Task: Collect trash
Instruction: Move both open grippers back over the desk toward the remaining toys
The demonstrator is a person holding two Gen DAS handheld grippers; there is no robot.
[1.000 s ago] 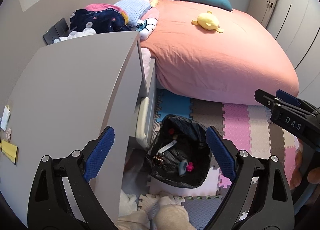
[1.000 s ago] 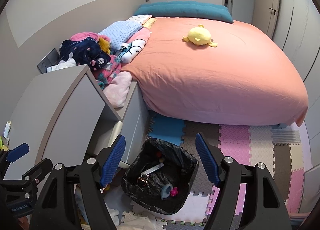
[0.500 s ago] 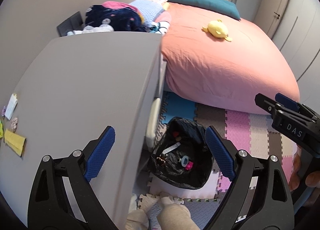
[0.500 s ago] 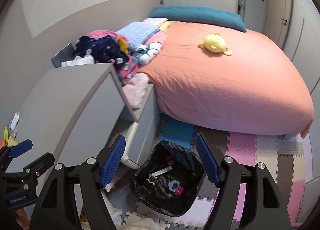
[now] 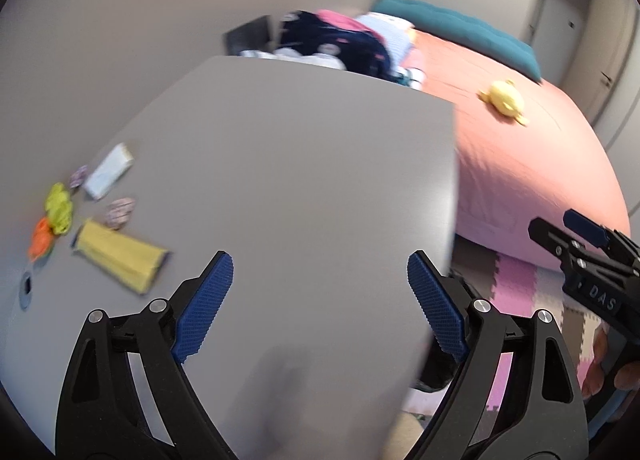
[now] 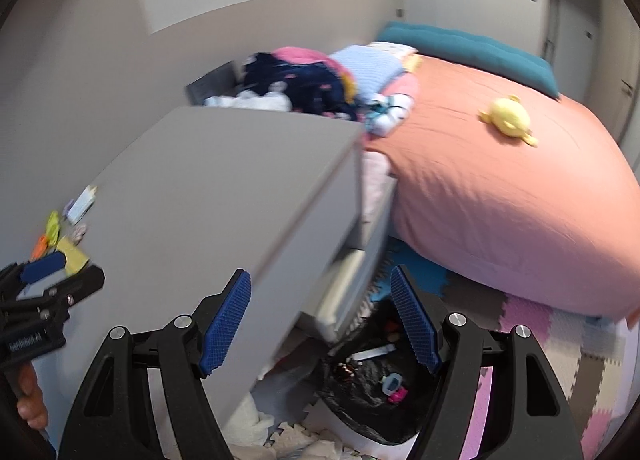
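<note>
You tilt both grippers downward. Left gripper gapes wide, empty, over the grey desk top; wrapper scraps sit near its left edge. Right gripper hangs open, empty, above the black-lined trash bin.

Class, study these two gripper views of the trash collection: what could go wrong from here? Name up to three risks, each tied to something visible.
1. The wrappers lie flat on the grey desk top; the left gripper, open and empty, may slide them rather than pinch them.
2. They lie near the wall, so a nudge might push them off.
3. The trash bag sits on the floor beside the desk; carried pieces could miss it.
</note>
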